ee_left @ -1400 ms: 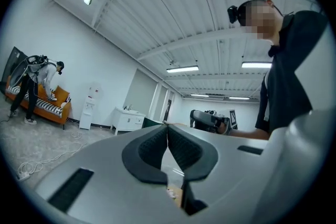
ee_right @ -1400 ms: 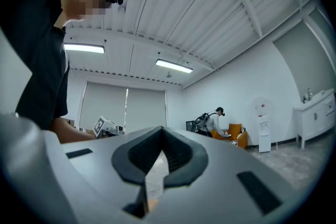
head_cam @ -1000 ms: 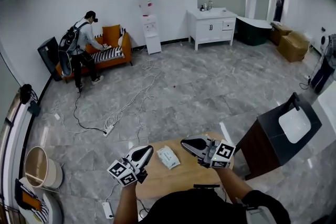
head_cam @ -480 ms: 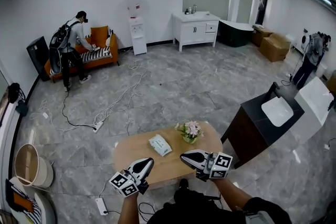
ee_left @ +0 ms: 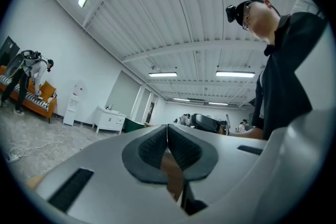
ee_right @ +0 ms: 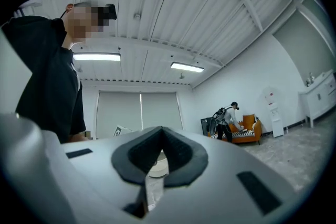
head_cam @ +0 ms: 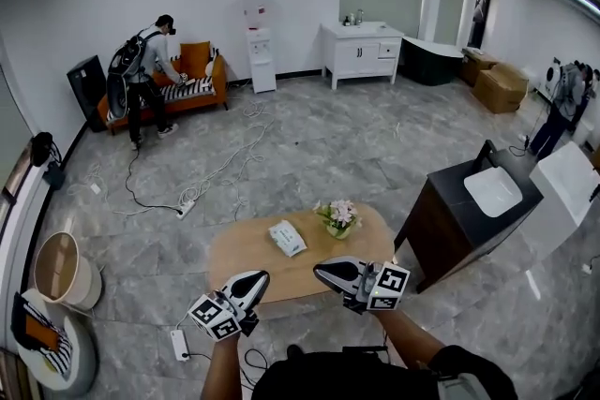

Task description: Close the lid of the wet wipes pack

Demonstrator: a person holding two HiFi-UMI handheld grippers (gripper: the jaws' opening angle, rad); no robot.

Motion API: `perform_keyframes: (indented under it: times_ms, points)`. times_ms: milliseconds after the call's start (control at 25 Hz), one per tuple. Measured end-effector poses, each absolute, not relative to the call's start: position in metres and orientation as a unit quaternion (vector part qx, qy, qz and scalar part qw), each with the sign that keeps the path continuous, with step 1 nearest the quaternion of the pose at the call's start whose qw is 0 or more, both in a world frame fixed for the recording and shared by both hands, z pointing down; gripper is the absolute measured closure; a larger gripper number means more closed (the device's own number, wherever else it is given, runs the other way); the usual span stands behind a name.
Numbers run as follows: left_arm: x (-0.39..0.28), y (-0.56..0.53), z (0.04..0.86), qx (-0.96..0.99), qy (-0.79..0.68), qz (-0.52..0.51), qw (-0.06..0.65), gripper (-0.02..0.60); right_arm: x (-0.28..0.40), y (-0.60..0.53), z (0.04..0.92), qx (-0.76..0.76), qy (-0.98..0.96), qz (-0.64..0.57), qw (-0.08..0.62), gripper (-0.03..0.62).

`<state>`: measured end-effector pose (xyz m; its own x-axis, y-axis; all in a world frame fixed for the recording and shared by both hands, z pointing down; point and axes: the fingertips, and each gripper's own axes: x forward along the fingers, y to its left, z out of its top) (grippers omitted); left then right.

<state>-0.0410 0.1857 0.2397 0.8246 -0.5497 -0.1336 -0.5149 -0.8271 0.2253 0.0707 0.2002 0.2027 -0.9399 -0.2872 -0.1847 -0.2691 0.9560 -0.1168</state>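
The white wet wipes pack [head_cam: 287, 238] lies flat on the low oval wooden table [head_cam: 246, 266] in the head view, left of a small pot of flowers [head_cam: 338, 218]; I cannot tell how its lid stands. My left gripper [head_cam: 255, 280] hangs near the table's front edge, shut and empty. My right gripper [head_cam: 321, 269] floats over the table's front right part, also shut on nothing. Both are well short of the pack. In the left gripper view the gripper [ee_left: 167, 131] points up at the ceiling with its pads pressed together; in the right gripper view the gripper [ee_right: 160, 135] does the same.
A dark cabinet with a white basin [head_cam: 473, 205] stands right of the table. Cables and a power strip [head_cam: 180, 344] lie on the grey floor. A round bin [head_cam: 64, 270] is at the left. A person [head_cam: 143, 81] bends over an orange sofa far back; another person [head_cam: 563, 106] stands at the right.
The head view has drawn back from the table: the pack and table now lie farther ahead of both grippers, and the flowers have come into sight. Both grippers stay shut.
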Motion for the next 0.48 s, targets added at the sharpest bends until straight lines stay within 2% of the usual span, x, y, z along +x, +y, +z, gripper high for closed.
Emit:
perform_keyframes:
  times_ms: [480]
  points:
    - [0.047,0.365,0.278,0.952,-0.266,-0.066,0.133,0.566,0.135,0.373,0.246,-0.122,0.983,-0.089,0.101,0.583]
